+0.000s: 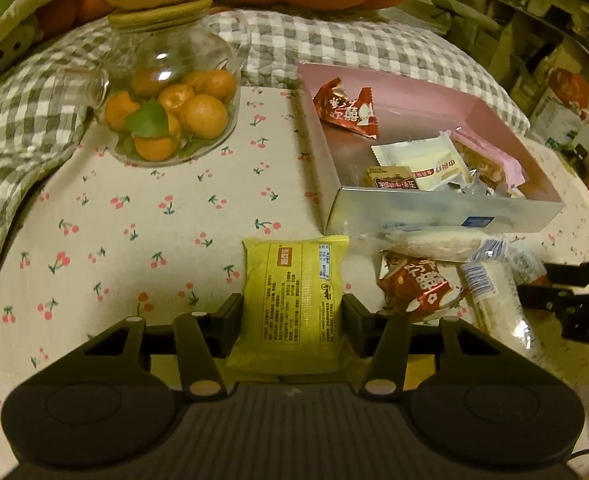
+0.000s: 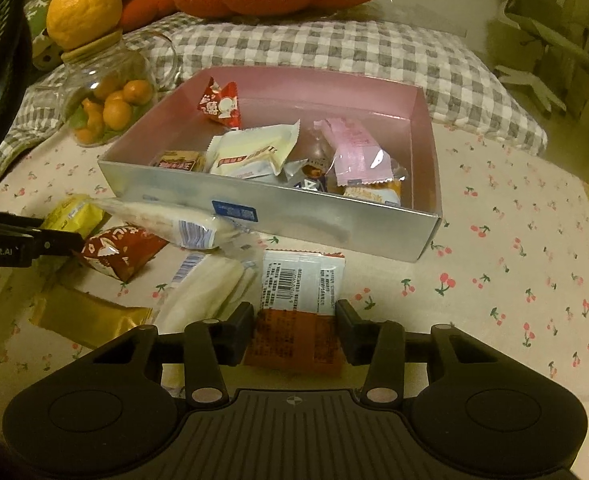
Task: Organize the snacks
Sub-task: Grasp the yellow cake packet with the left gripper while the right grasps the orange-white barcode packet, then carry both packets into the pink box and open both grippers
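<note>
Just in front of the silver box [image 2: 278, 216], the left gripper [image 1: 292, 314] is clamping a yellow packet [image 1: 294, 300]; the right gripper [image 2: 296, 330] is clamping an orange-and-white packet [image 2: 298, 308].

Box [image 2: 294, 216] on the bed, jar [image 2: 106, 108] to its left, pillow [image 2: 334, 52] behind it. Several snack packets [image 2: 254, 152] inside the box; loose packets [image 2: 198, 224] lie on the bed before its front wall.

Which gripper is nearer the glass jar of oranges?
Left. Left gripper straddles the yellow packet, diagonally below the jar; right gripper sits farther, past the box.
</note>
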A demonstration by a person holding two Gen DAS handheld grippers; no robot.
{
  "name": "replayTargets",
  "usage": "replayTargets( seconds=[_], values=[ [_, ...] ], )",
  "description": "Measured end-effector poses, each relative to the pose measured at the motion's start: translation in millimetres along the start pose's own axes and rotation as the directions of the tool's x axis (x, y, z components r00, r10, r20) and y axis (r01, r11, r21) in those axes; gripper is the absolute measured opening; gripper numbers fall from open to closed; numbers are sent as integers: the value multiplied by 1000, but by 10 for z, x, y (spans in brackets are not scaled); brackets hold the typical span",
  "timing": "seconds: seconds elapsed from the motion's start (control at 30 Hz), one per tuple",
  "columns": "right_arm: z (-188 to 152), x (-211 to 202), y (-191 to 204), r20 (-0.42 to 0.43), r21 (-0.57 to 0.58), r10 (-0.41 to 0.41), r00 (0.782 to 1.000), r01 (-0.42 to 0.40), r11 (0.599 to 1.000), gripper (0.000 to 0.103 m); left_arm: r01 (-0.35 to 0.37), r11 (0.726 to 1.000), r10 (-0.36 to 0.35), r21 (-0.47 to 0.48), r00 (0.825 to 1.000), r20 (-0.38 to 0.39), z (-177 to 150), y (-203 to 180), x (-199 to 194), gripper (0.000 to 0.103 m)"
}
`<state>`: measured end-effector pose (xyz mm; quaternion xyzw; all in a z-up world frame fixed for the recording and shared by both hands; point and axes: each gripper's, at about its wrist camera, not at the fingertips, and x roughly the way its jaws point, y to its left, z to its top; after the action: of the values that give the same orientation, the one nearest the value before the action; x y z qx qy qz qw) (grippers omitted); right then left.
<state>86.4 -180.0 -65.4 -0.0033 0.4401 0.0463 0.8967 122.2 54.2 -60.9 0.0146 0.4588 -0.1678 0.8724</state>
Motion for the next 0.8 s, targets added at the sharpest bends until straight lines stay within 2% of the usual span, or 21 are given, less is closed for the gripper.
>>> replayTargets(
  seconds=[0.27,0.43,0.8],
  values=[
    [19,-81,-105,-29,119,41,999,-37,992,43,38,996,-39,-79,999,-19,23,13,-92,48],
    [73,-180,-162,-23,189,76,997,-70,979,43,48,994,-50,-94,999,-19,32,-3,-153,48],
    [159,-362,-163,-4,263,125,992,-119,958,43,66,988,-70,-137,997,-22,63,-3,-294,48]
  ],
)
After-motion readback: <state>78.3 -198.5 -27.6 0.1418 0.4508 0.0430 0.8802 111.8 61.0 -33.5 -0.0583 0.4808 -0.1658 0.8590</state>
